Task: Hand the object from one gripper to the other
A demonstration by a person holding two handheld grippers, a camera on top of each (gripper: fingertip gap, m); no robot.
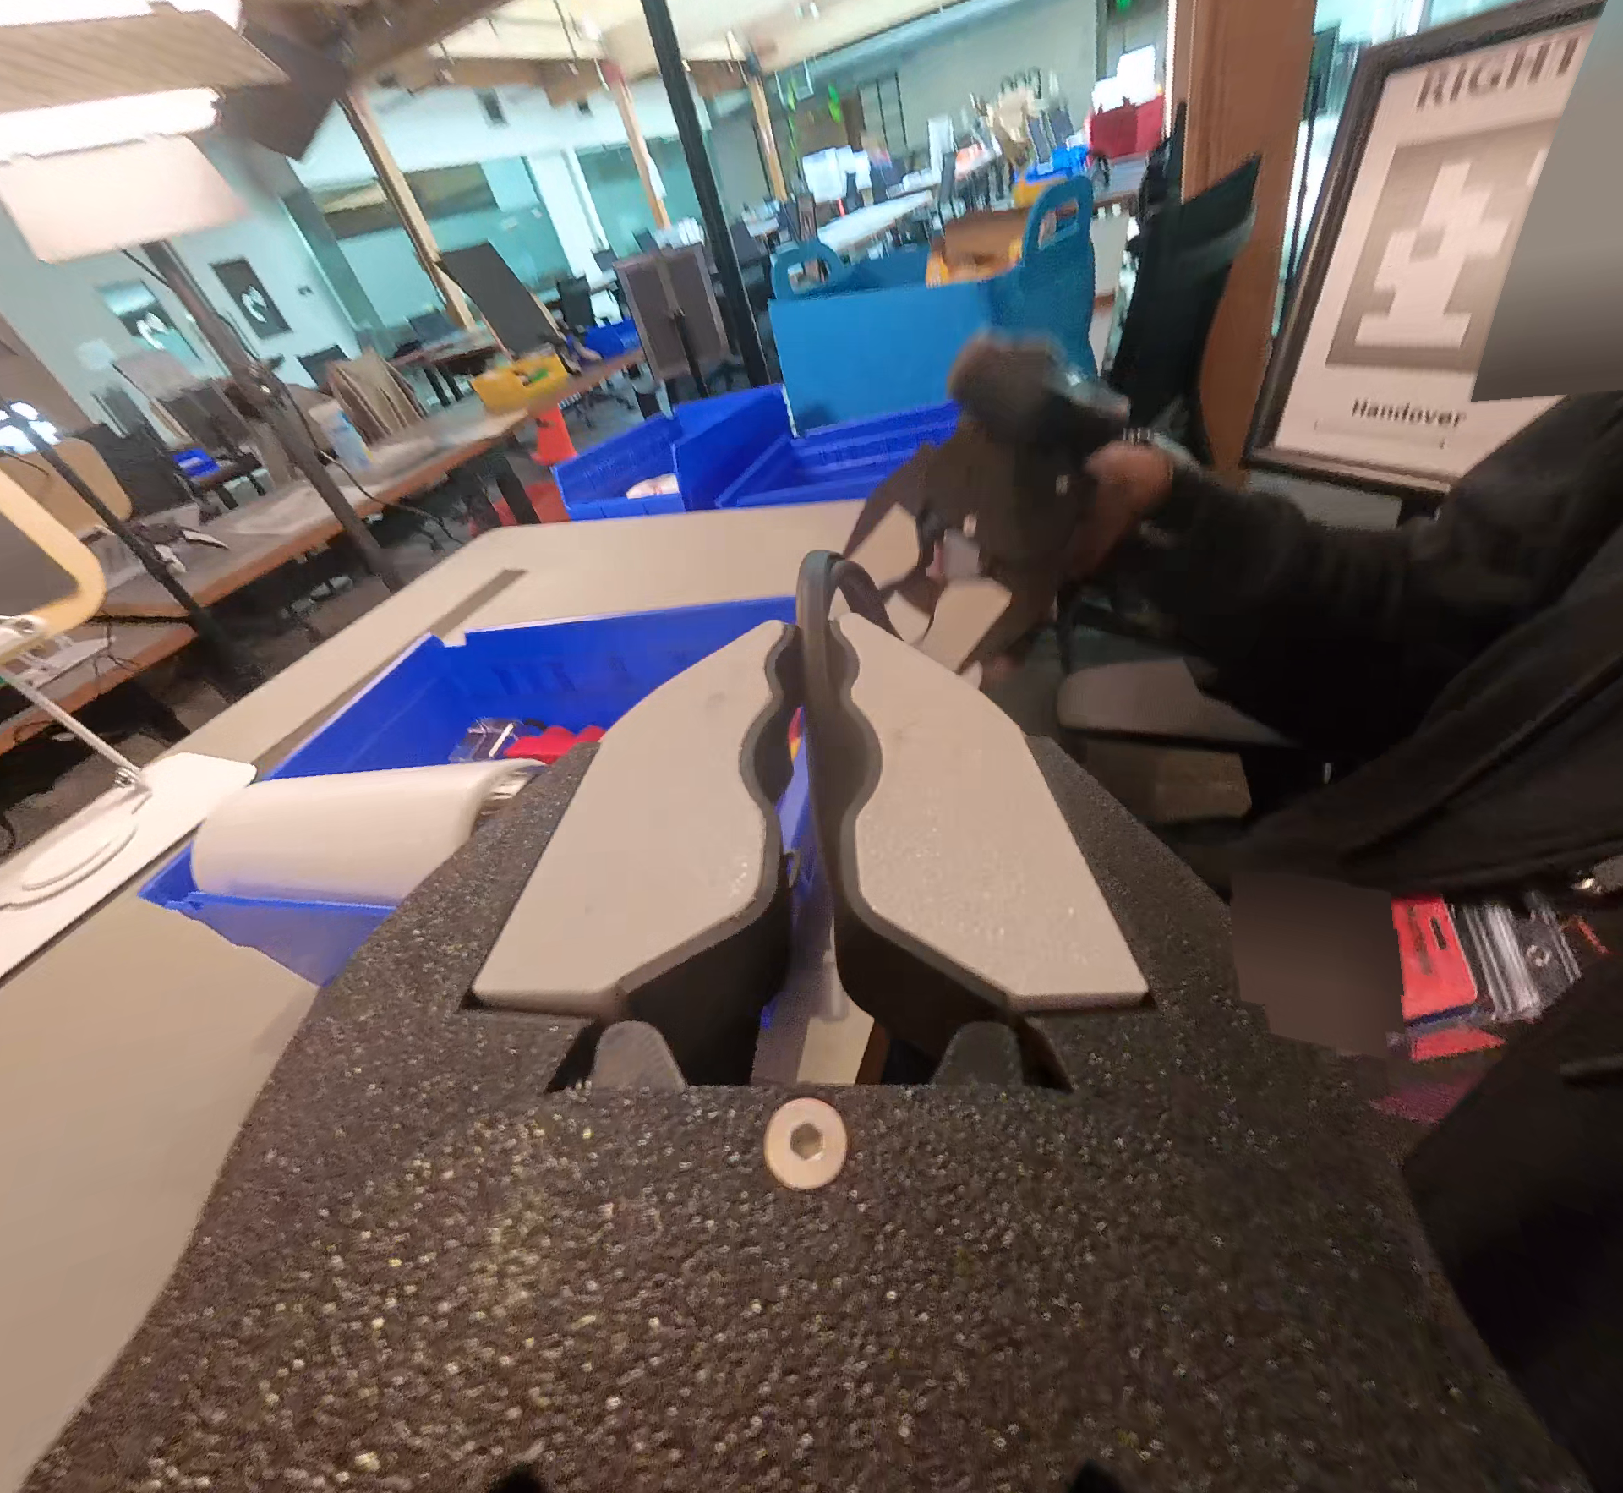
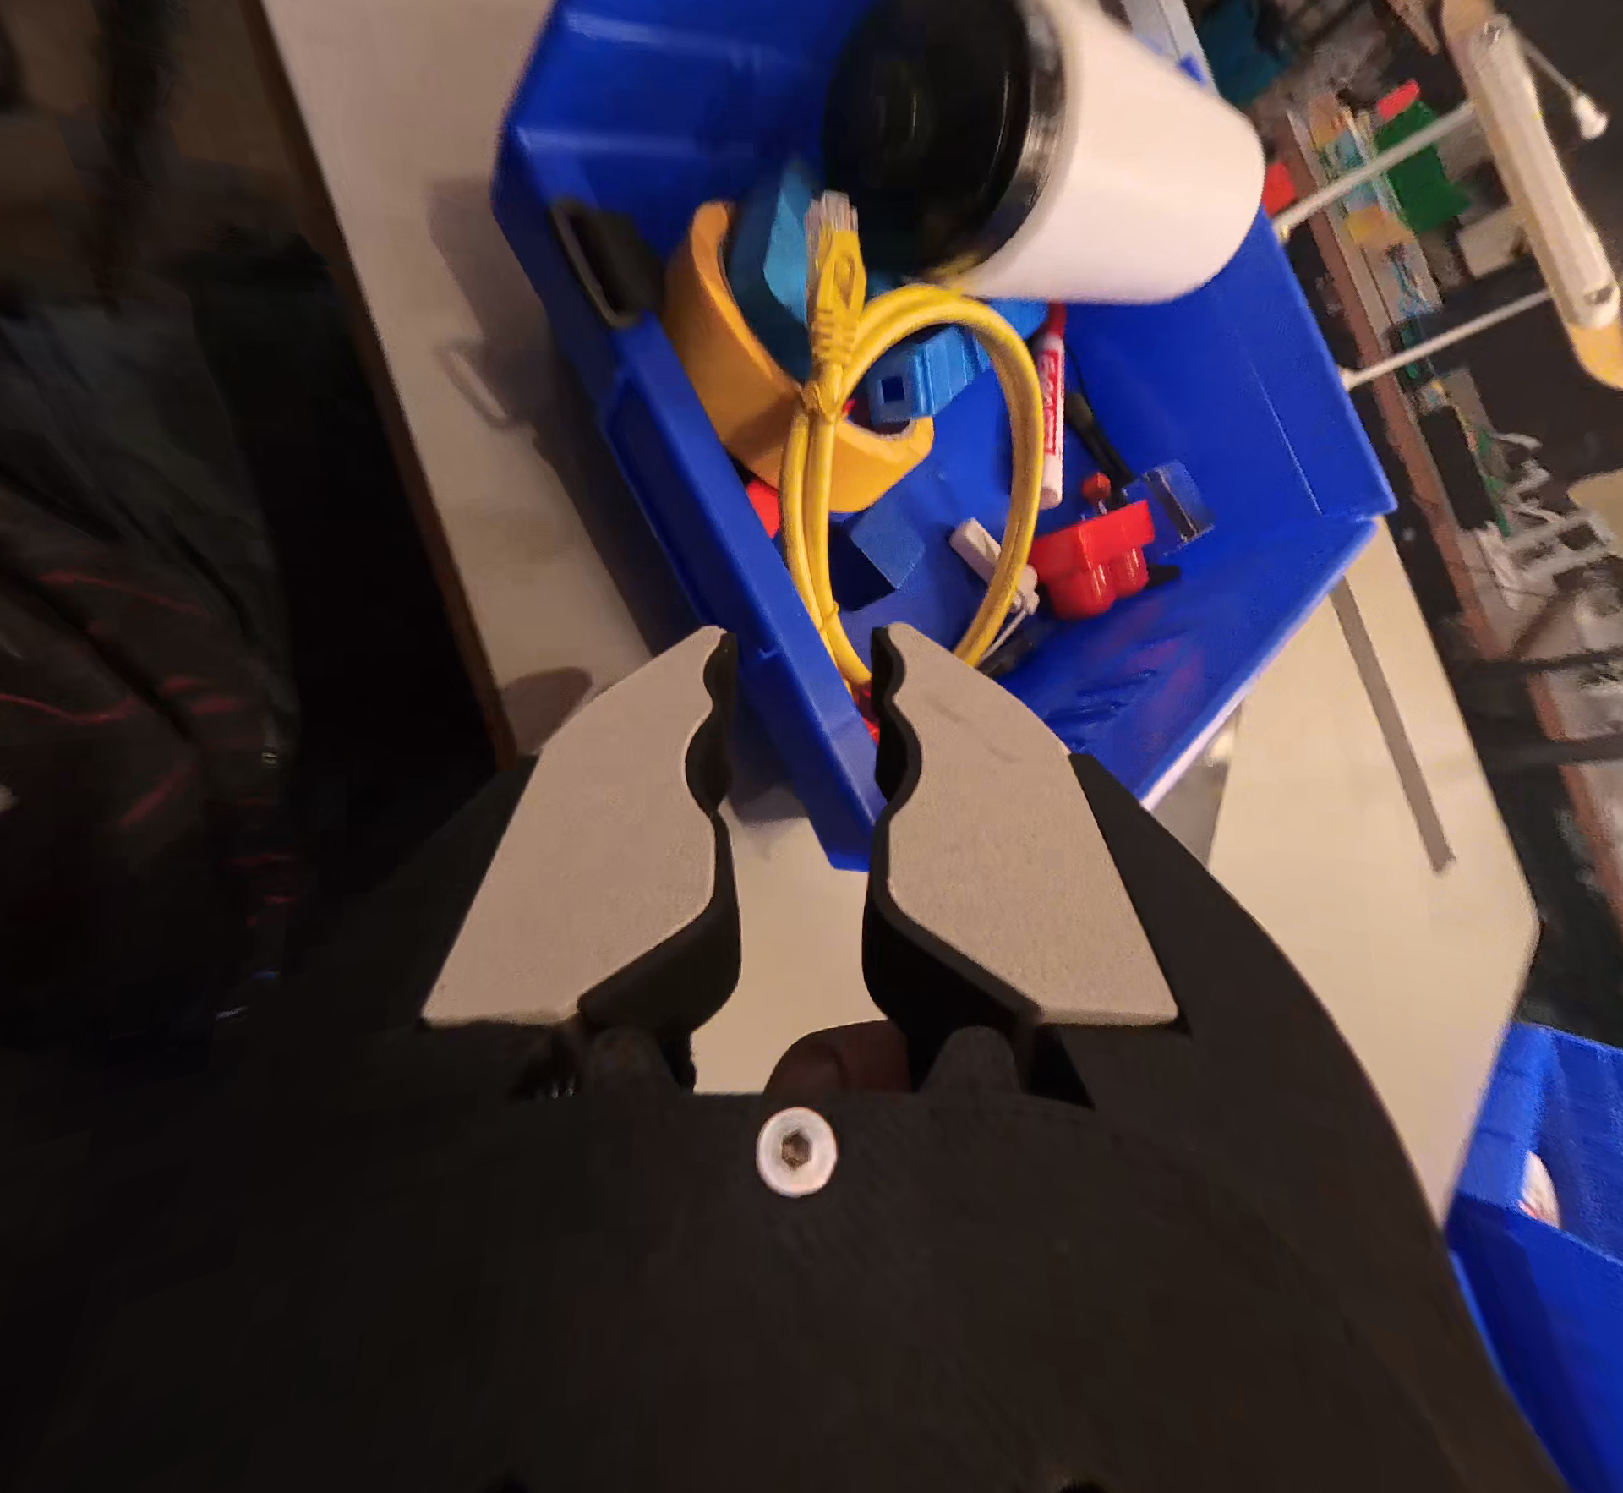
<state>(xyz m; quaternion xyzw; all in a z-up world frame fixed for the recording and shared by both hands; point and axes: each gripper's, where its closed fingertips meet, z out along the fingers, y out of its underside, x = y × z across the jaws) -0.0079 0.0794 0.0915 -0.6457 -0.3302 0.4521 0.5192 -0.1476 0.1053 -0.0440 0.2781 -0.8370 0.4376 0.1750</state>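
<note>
My left gripper (image 1: 812, 634) is shut on a thin dark curved strip (image 1: 815, 577). The strip runs up between the fingers and hooks over just past the tips. The gripper is held above a blue bin (image 1: 492, 669) on a grey table (image 1: 667, 555). My right gripper (image 2: 799, 643) is open and empty, over the near wall of the same bin (image 2: 773, 616). It also shows in the left wrist view (image 1: 922, 564), blurred, a short way beyond and to the right of the strip, held by a gloved hand (image 1: 1045, 414).
The bin holds a yellow cable (image 2: 1019, 432), an orange tape roll (image 2: 729, 362), a red block (image 2: 1098, 555), a marker and blue parts. A white tumbler (image 2: 1142, 177) lies across its corner. More blue bins (image 1: 703, 449) stand behind the table, and another (image 2: 1546, 1240) is near right. A lamp base (image 1: 114, 818) is at left.
</note>
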